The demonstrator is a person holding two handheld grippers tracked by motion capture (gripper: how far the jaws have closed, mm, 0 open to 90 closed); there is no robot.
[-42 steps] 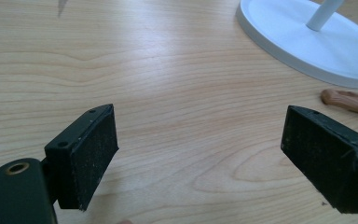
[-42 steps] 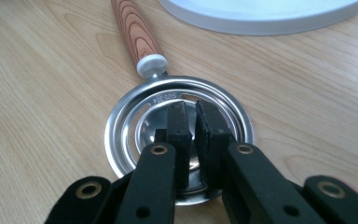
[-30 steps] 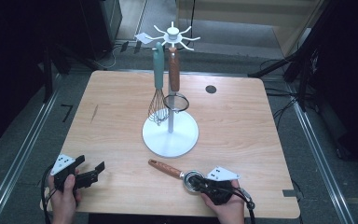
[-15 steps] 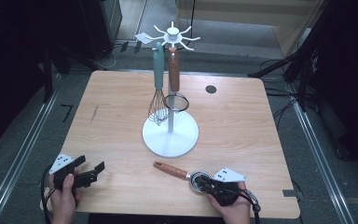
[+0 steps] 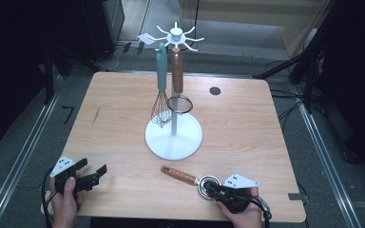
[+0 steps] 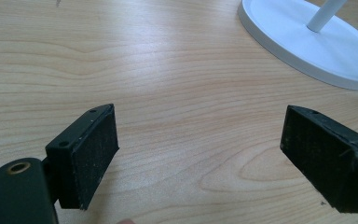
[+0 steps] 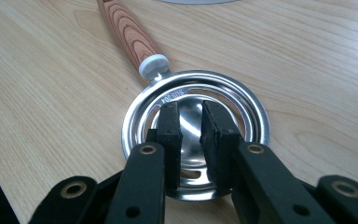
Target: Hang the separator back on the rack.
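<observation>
- The egg separator (image 5: 208, 183), a round steel cup with slots and a wooden handle (image 5: 179, 175), lies flat on the table (image 5: 247, 123) near the front edge, right of centre, its handle pointing back and left toward the white stand (image 5: 173, 138).
- It looks light and rigid to me; the polished steel head (image 7: 193, 133) is likely slick under rubber pads and thin at the rim, while the wooden handle (image 7: 128, 30) offers grain and thickness, so I'd judge the handle the surer place to take hold.
- Lying flat, the rim gives little to get under; a pinch on the head could slide or tip it.
- The right gripper (image 7: 190, 126) sits over the cup with its two jaws a narrow gap apart and has just been opening a little; the pads stand above the bowl with only bare steel showing between them, nothing pinched.
- The left gripper (image 5: 92, 175) rests at the front left of the table, well apart from the separator, jaws spread wide and holding nothing but air over bare wood (image 6: 186, 93).
- On the stand hang a whisk (image 5: 161, 102) with a teal handle and a small strainer (image 5: 179, 102) with a brown one, both clear of the work.
</observation>
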